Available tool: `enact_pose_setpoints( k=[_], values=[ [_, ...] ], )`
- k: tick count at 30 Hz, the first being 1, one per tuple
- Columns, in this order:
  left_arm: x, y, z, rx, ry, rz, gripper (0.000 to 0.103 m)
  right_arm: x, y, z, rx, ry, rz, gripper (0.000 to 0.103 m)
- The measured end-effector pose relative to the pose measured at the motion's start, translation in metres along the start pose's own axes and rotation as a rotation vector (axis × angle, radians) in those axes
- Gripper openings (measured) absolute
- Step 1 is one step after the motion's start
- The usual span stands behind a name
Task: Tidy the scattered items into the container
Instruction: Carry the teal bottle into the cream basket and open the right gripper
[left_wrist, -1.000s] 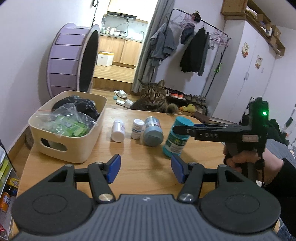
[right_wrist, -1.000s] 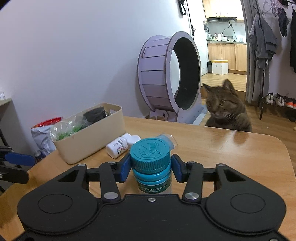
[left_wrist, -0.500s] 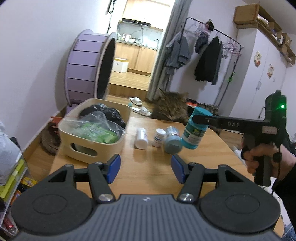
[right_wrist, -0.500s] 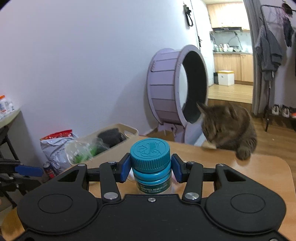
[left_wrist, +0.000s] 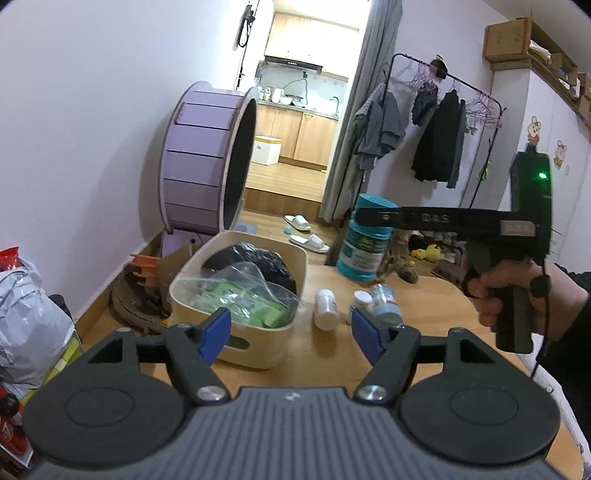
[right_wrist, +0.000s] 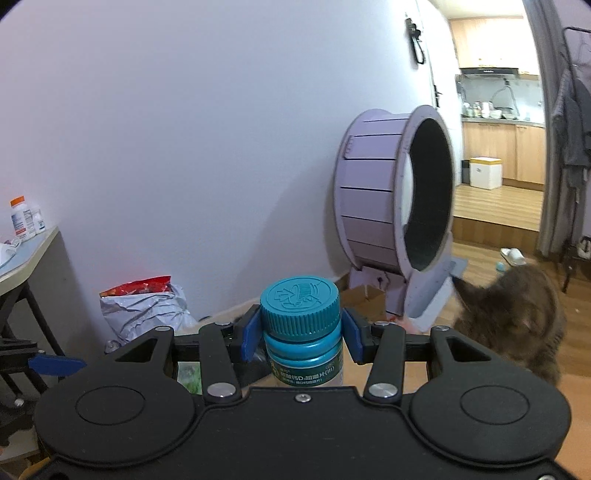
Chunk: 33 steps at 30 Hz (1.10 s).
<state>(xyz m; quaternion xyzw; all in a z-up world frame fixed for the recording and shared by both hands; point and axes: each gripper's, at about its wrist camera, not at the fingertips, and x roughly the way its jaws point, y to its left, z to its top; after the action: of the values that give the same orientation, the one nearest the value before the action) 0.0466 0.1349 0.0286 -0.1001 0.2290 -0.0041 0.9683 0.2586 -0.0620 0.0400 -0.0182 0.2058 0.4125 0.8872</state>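
The left tongs (left_wrist: 290, 334) hang wide apart and hold nothing, low over the near edge of the counter (left_wrist: 317, 354), with the cream container (left_wrist: 258, 350) just beyond their left blue pad. The right tongs (right_wrist: 300, 334) are closed on the teal bottle (right_wrist: 301, 325), the pads pressing at its ribbed cap and neck; in the left wrist view the same bottle (left_wrist: 364, 240) hangs upright in the air, clear of the counter, to the right of the container and higher than its rim.

The container already carries a clear bag of green packets (left_wrist: 240, 295) and a black bundle (left_wrist: 251, 264), heaped near rim level. Beside it on the counter lie a white bottle (left_wrist: 325, 308), a small white-capped bottle (left_wrist: 360, 300) and a grey-blue jar (left_wrist: 386, 306), close together and not yet tidied.

Risks, as I judge them: the grip sits high on the bottle, so a quick swing could make its body pivot or slip from the pads. Released onto the slippery heaped bag, it may roll back out over the rim. The cat (right_wrist: 517, 317) at the far counter edge is near the loose bottles and could bat them away or get in the path.
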Motion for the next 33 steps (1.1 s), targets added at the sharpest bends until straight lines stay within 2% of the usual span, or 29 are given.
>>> enact_pose_setpoints(
  k=[9, 16, 22, 33],
  values=[
    [0.010, 0.022, 0.003, -0.037, 0.001, 0.016, 0.073, 0.061, 0.006, 0.015, -0.007, 0.017, 0.026, 0.046],
    [0.024, 0.029, 0.014, -0.040, -0.015, 0.019, 0.073, 0.099, 0.004, 0.001, -0.016, 0.060, -0.016, 0.046],
    [0.032, 0.028, 0.033, -0.024, -0.053, 0.016, 0.073, 0.107, 0.014, 0.003, -0.081, 0.059, -0.054, 0.046],
    [0.036, 0.021, 0.026, -0.020, -0.035, 0.014, 0.073, 0.120, 0.017, -0.003, -0.109, 0.104, -0.077, 0.046]
  ],
)
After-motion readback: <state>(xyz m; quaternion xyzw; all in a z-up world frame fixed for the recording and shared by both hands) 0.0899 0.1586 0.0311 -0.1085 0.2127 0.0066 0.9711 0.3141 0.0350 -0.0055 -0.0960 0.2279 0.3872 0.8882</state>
